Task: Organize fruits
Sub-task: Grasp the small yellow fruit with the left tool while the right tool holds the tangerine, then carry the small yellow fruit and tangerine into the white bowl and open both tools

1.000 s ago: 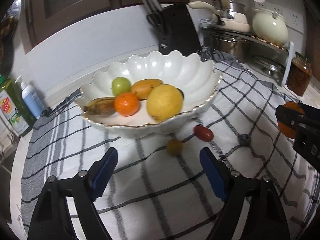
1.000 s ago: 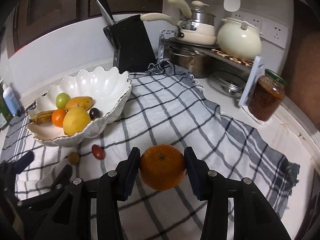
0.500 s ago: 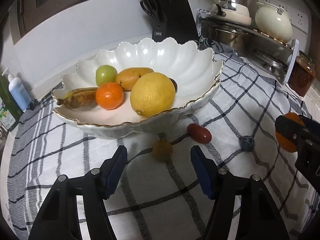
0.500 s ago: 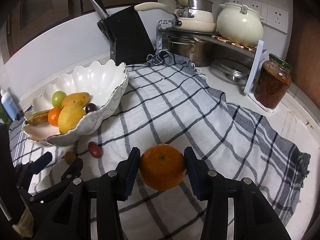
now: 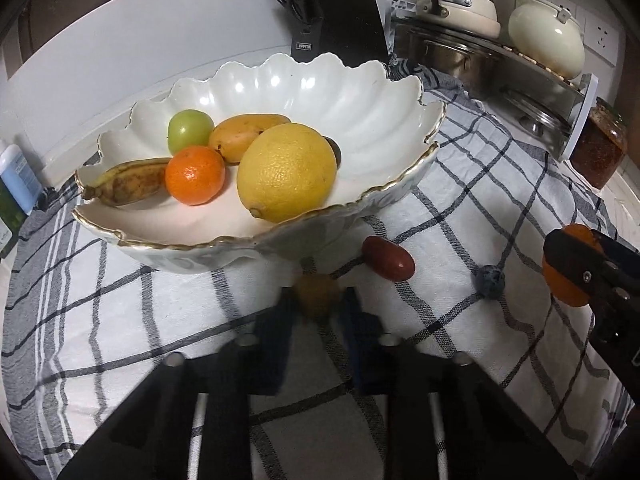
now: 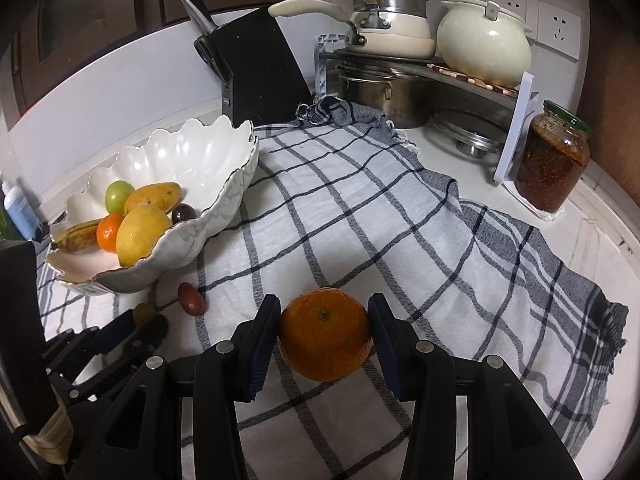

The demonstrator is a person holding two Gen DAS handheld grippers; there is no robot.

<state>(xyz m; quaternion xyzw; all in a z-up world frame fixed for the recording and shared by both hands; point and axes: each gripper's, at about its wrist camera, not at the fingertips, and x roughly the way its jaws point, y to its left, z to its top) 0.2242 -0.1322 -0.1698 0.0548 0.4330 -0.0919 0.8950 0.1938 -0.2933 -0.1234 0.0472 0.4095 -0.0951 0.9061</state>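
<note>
Left wrist view shows the left gripper [image 5: 318, 312], jaws closing, with the small yellow fruit [image 5: 317, 294] between them on the cloth [image 5: 460, 200] just below the bowl's [image 5: 384, 192] near rim, while the right gripper [image 6: 324, 340] grips an orange [image 6: 325, 334].

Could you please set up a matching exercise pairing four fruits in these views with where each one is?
Things:
1. large yellow citrus
2. big orange
3. small brownish-yellow fruit
4. oblong dark red fruit

Places:
A. loose on the checked cloth, by the bowl's foot
B. between the closing left gripper pads
C. in the white scalloped bowl
D. clamped in the right gripper

Pairs: 1-C, 2-D, 3-B, 4-A
</note>
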